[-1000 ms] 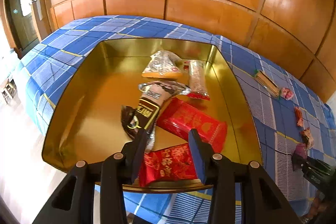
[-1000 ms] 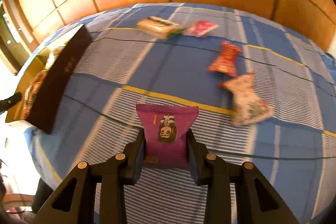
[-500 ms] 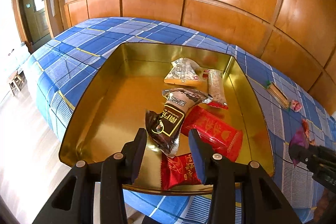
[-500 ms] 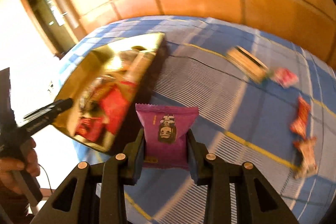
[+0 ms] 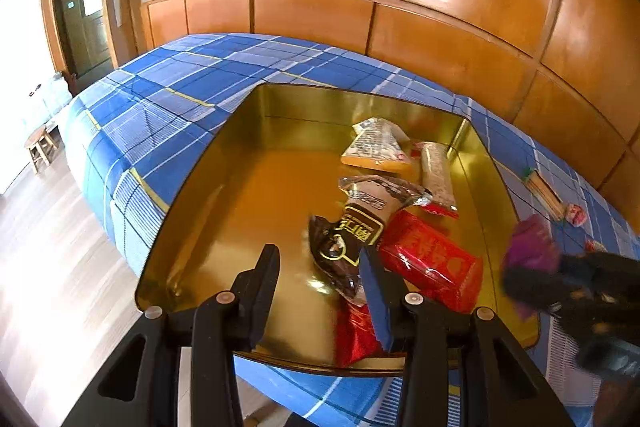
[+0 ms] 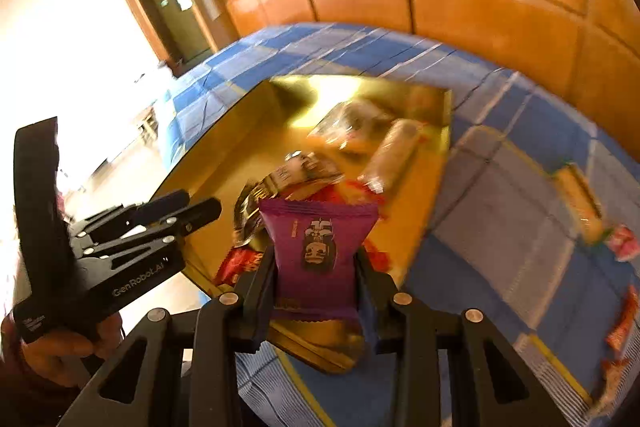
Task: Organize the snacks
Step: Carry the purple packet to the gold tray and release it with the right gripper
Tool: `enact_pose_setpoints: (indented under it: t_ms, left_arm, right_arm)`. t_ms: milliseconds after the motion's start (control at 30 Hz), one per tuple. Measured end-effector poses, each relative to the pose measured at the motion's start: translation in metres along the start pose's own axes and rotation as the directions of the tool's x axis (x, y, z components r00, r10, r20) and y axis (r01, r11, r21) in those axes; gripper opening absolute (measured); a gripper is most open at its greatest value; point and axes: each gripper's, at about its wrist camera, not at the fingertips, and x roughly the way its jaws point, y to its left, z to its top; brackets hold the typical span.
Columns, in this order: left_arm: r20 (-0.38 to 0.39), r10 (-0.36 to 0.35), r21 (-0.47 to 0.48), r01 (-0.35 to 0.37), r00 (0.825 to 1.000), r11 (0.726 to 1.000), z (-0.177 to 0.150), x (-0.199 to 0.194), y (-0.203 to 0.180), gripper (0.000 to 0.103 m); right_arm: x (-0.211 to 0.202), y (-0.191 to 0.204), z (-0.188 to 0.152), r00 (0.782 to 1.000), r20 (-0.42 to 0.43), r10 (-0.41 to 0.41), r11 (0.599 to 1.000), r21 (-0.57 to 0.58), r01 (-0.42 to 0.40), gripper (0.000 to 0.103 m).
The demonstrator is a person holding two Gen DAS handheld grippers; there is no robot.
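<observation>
1. The purple packet [image 6: 320,251] stands upright between the fingers of the right gripper [image 6: 316,287], its long axis running away from the camera, top crimp farthest out and bottom crimp nearest the gripper's body.
2. Its printed face is turned to the camera: a dark cartoon figure and a short line of small writing, too small to read.
3. The right gripper's jaws are closed on the packet's two side edges, narrowly apart, with the pads pressing in.
4. Ahead of and below this gripper lies the gold tray [image 6: 424,211], tilted in view and blurred; the packet hangs above the tray's near corner.
5. In the left wrist view the packet [image 5: 528,251] shows as a purple blur to the right of the left gripper [image 5: 320,291], over the tray's [image 5: 224,155] right rim.
6. The left gripper's jaws stand partly apart with nothing between them; it points down over the tray's near edge.
7. Just ahead of its right finger lies a dark brown wrapper [image 5: 352,235] with gold-framed characters, lengthwise away from the gripper.
8. To the right of that is a red pack [image 5: 432,263]; a second red pack [image 5: 356,335] lies under the right finger.
9. Farther out lie a pale packet [image 5: 378,147] and a long bar [image 5: 436,171].
10. In the right wrist view the left gripper [image 6: 200,211] reads "GenRobot.AI", and a hand [image 6: 56,351] grips its handle from below.
11. The tray sits on a blue check cloth [image 5: 168,95].
</observation>
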Motion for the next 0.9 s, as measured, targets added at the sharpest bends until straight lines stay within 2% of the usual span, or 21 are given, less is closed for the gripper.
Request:
enact_pose_setpoints:
  t_ms: [133,333,667,900]
  left_arm:
    - [-0.01,0.007,-0.006,-0.007,1.0,1.0,-0.001,0.003,0.004,0.042]
    - [-0.021,0.013,-0.008,-0.013,1.0,1.0,-0.004,0.006,0.007,0.042]
    - [-0.011,0.014,-0.012,-0.015,1.0,1.0,-0.002,0.002,0.007,0.042]
    - [-0.013,0.003,-0.006,-0.003,1.0,1.0,-0.003,0.002,0.004,0.042]
  right_arm:
    - [0.024,0.004,-0.005,0.998,-0.061,-0.004,1.0,0.001,0.004,0.04]
    - [0.023,0.005,-0.011,0.998,-0.063,-0.003,1.0,-0.011,0.002,0.041]
    - [0.001,0.008,-0.015,0.999,0.011,-0.045,0.999,-0.03,0.046,0.043]
    - [-0.012,-0.005,-0.022,0.996,0.044,-0.081,0.997,0.015,0.08,0.04]
